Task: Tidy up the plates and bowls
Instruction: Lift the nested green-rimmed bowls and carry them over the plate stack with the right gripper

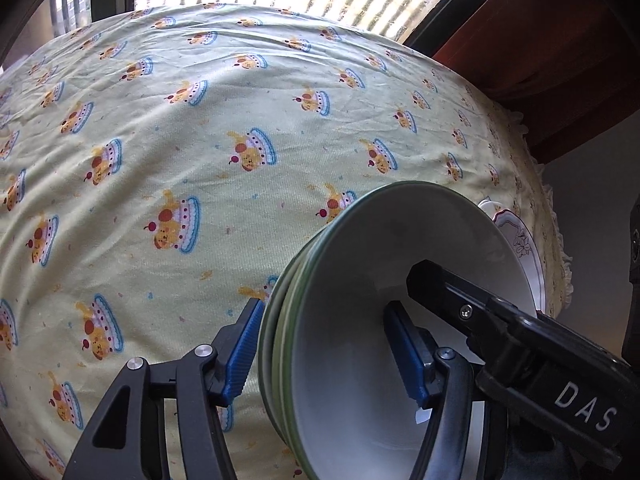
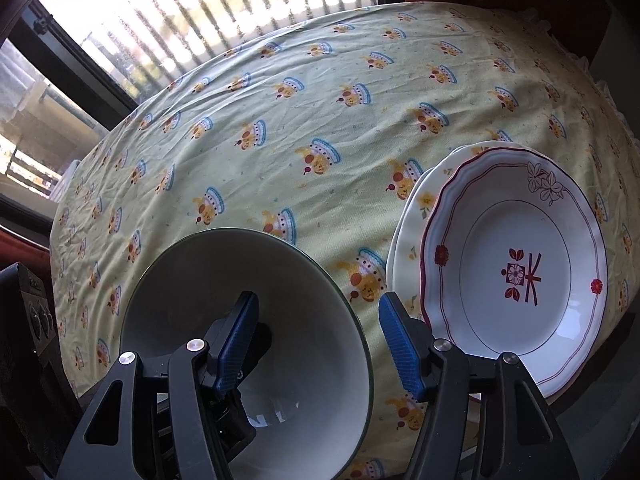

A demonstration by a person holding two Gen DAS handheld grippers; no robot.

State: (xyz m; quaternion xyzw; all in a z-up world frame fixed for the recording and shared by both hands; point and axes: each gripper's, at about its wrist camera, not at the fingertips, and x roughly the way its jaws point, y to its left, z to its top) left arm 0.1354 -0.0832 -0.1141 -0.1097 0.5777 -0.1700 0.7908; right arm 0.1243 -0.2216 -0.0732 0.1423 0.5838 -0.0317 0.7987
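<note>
Ribbed blue tongs (image 2: 320,344) spread astride glossy round bowl (image 2: 280,280) rim, scalloped plate (image 2: 516,276) beside

Both grippers (image 1: 324,348) (image 2: 320,344) gape, seemingly clamping nothing.

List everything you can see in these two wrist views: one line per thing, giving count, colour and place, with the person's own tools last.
Bowls: stack of about three, green outside, white inside, near table edge, left of the plates.
Plates: two stacked, white; top one with red rim lines and flowers, lower one with yellow flowers; right side of table.
Tablecloth: one, pale yellow-green with cartoon cake print, covering the table.
Window: one, bright, barred, behind the table.
Left tool: black, blue pads, open astride the bowls' rim.
Right tool: black, blue pads, open astride the bowl rim.
</note>
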